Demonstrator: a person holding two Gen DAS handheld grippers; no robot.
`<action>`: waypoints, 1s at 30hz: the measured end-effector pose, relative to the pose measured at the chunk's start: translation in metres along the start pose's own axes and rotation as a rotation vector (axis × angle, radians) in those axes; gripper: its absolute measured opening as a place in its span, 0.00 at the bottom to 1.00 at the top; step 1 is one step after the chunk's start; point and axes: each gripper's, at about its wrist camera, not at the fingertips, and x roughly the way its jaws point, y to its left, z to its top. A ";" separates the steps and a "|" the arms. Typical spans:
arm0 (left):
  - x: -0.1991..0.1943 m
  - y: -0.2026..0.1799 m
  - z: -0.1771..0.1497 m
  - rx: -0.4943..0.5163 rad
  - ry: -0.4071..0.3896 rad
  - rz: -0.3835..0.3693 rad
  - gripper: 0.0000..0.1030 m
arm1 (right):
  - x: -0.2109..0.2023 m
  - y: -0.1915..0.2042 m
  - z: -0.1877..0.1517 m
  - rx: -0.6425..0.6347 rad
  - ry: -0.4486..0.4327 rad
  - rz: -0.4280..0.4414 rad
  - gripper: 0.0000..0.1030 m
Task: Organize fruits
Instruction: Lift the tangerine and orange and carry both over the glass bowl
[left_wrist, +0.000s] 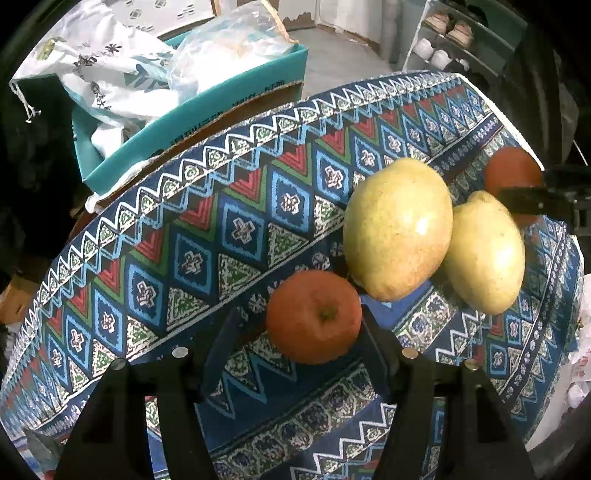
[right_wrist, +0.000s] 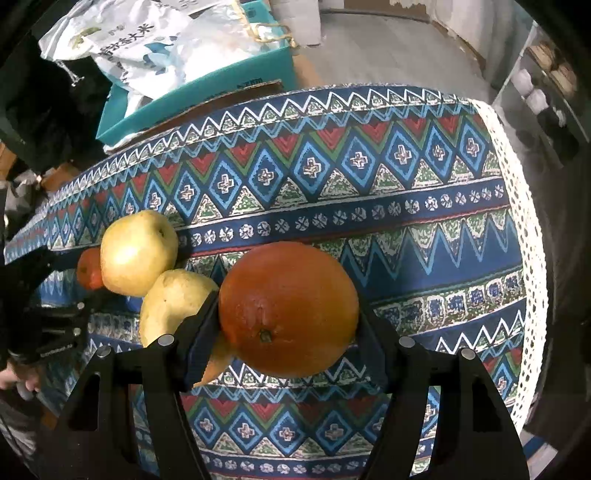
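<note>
Two yellow pears and two oranges lie on the patterned tablecloth (left_wrist: 229, 229). In the left wrist view my left gripper (left_wrist: 301, 325) is open around the near orange (left_wrist: 314, 315), with a gap beside its left finger. The big pear (left_wrist: 397, 229) and second pear (left_wrist: 484, 254) lie behind it. The far orange (left_wrist: 511, 175) sits between the right gripper's dark fingers (left_wrist: 535, 201). In the right wrist view my right gripper (right_wrist: 288, 325) is shut on that orange (right_wrist: 288, 308), both pads touching it. The pears (right_wrist: 138, 253) (right_wrist: 173, 302) and the other orange (right_wrist: 88, 273) lie to its left.
A teal cardboard box (left_wrist: 199, 110) with white printed bags (left_wrist: 110, 74) stands beyond the table's far edge; it also shows in the right wrist view (right_wrist: 192, 96). The cloth's lace edge (right_wrist: 524, 236) marks the table's right side. A shoe rack (left_wrist: 454, 40) stands at the back right.
</note>
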 end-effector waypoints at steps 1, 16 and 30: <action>0.001 0.000 0.002 -0.007 -0.003 -0.007 0.60 | -0.001 0.001 0.000 -0.007 -0.003 -0.003 0.67; -0.032 -0.006 -0.010 -0.026 -0.034 0.017 0.43 | -0.028 0.027 0.000 -0.095 -0.084 -0.031 0.67; -0.103 -0.014 -0.024 -0.047 -0.130 0.037 0.43 | -0.069 0.065 -0.015 -0.175 -0.169 0.010 0.67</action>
